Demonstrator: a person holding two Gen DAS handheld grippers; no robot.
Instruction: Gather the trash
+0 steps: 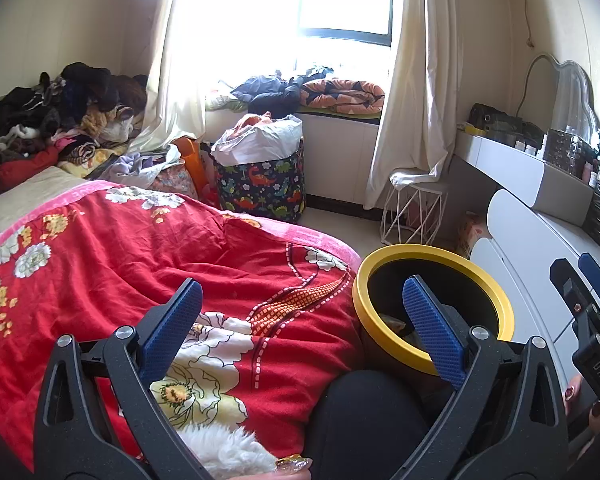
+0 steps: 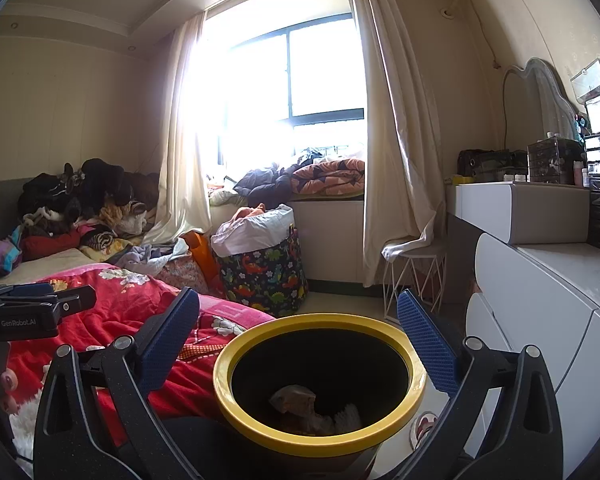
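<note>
A black trash bin with a yellow rim [image 2: 320, 446] stands on the floor between the bed and a white dresser. Crumpled wrappers [image 2: 296, 402] lie at its bottom. My right gripper [image 2: 298, 300] hangs open just above the bin's mouth, nothing between its blue pads. My left gripper [image 1: 302, 284] is open too, over the red flowered quilt [image 1: 120, 256], with the bin's yellow rim [image 1: 364, 272] behind its right finger. The right gripper [image 1: 584, 276] shows at the left wrist view's right edge; the left gripper [image 2: 36, 300] shows at the right wrist view's left edge.
A white dresser [image 2: 548, 304] stands to the right of the bin. A dinosaur-print basket [image 2: 266, 276] full of laundry and a white wire stool [image 2: 414, 276] stand by the window. Clothes [image 1: 60, 108] are piled at the bed's far end. A person's dark-clad leg [image 1: 364, 424] is below.
</note>
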